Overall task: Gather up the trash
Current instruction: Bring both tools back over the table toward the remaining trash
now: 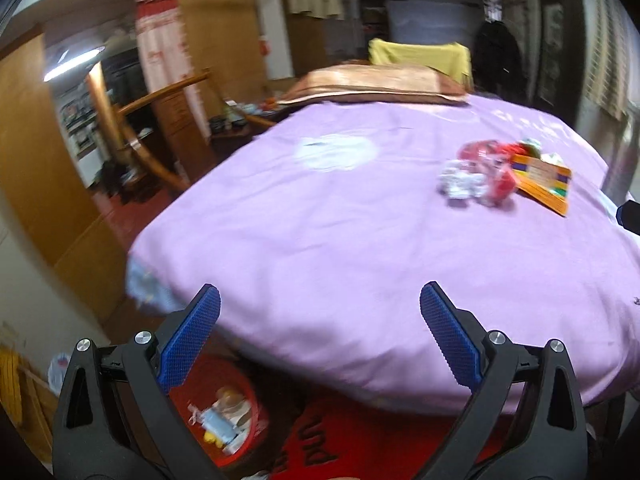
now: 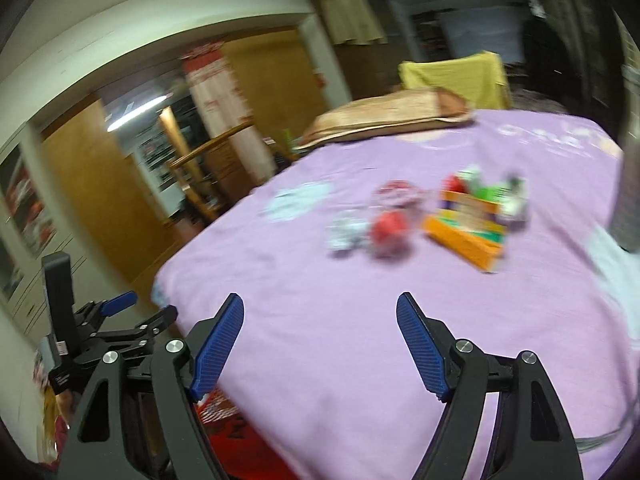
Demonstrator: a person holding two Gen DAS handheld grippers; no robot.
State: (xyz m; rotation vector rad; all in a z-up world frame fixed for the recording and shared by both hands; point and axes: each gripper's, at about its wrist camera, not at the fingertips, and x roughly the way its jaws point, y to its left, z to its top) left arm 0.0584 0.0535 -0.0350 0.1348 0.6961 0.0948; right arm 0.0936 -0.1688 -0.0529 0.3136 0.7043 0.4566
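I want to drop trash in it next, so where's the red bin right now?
The red bin shows in the left wrist view, bottom left, on the floor beside the bed's near corner, already holding some trash.

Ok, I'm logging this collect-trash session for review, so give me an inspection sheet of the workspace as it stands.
Surface: bed with lilac cover, mostly bare.
Job's things: trash pile on the cover: crumpled white paper, red wrappers, orange box. Red bin on the floor at the bed's near corner, some litter already inside.
Clutter: brown pillow at the far end.
Grippers: left gripper open, empty; right gripper open, empty; both short of the pile.
Cables: nothing seen.
Surroundings: wooden wardrobe, yellow cloth behind the pillow; views blurred.
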